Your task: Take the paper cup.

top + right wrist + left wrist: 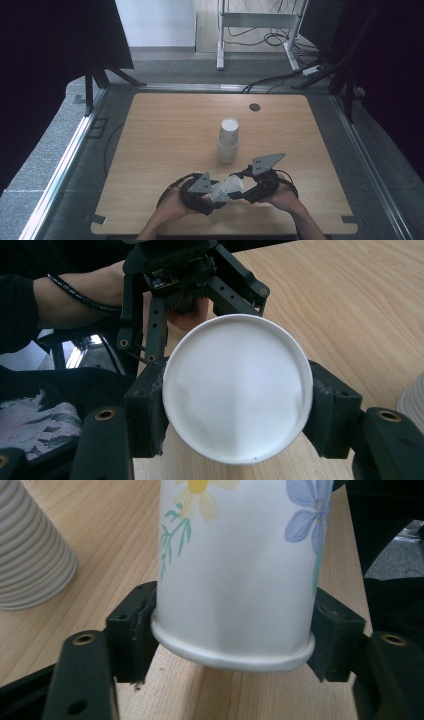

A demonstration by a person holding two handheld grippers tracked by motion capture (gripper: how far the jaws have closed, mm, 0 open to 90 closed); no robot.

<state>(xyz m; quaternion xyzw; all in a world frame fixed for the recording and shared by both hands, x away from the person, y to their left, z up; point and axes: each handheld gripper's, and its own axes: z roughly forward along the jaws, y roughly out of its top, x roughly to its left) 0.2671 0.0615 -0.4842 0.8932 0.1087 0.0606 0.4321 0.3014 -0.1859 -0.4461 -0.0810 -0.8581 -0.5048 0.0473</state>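
A white paper cup (227, 187) printed with flowers lies level just above the table's front edge, held between both grippers. My left gripper (216, 197) is shut on its rolled rim end; in the left gripper view the pads (140, 625) press the cup (235, 570) from both sides. My right gripper (243, 187) is shut on the other end. In the right gripper view the cup's round white end (237, 390) faces the camera between the pads (327, 410), and the left gripper's body (175, 270) and the hand holding it are behind it.
A stack of ribbed white paper cups (228, 141) stands upside down at the middle of the wooden table (165, 135), also seen as the ribbed stack (30, 555) at the upper left of the left gripper view. A small round grommet (255, 107) sits near the far edge.
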